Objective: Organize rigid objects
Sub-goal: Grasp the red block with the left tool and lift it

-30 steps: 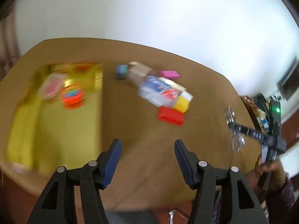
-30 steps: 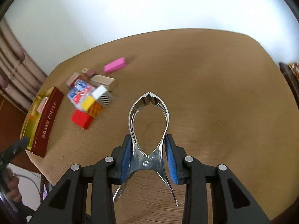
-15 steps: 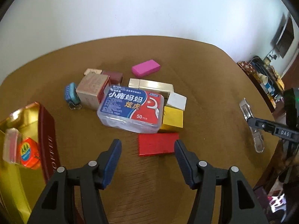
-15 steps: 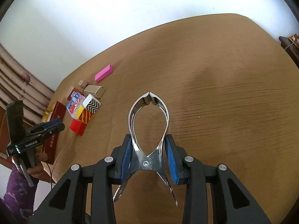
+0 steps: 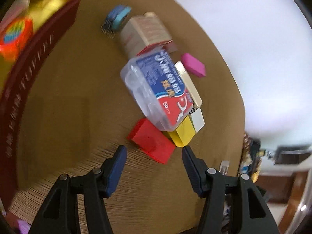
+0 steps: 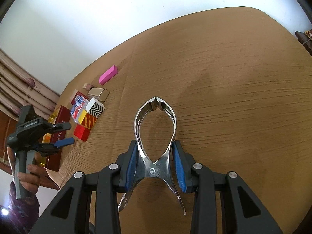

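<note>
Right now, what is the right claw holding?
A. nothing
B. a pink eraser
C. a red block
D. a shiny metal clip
D: the right claw is shut on the metal clip, its blue pads pressing both sides, above the table.

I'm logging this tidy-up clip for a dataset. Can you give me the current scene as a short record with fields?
surface: wooden table
left gripper: open, empty, just short of the red block
right gripper: shut on a metal clamp
pile: floss-pick box lying on the yellow block; pink block behind
container: gold tin, orange round item inside
</note>
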Motion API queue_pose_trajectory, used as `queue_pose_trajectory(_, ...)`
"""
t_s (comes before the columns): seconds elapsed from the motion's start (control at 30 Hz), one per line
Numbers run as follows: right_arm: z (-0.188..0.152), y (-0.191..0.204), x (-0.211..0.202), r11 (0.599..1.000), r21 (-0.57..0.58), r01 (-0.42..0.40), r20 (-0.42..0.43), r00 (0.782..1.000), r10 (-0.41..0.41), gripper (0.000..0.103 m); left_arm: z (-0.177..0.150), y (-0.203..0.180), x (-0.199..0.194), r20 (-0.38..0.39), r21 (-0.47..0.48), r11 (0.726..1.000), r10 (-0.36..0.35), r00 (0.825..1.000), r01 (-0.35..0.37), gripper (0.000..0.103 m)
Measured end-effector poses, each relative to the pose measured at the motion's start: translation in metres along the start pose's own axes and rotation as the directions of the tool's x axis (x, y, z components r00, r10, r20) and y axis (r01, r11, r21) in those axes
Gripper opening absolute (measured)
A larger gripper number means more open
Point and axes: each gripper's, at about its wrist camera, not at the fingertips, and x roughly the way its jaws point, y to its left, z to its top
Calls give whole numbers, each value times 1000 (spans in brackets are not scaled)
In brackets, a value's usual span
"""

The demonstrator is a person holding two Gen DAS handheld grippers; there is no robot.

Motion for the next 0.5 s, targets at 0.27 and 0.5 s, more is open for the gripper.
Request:
queue_pose_trajectory(0.27,3,-9,-3,1000,2,-27,-7,1000,27,34,5,1,3,22,-167,984,65,998,-60,60)
queue_pose_trajectory(0.5,4,-15,-3,999,16,-51,-17,999,52,35,16,-16,15,-45,-235,952,190,981,-196,63)
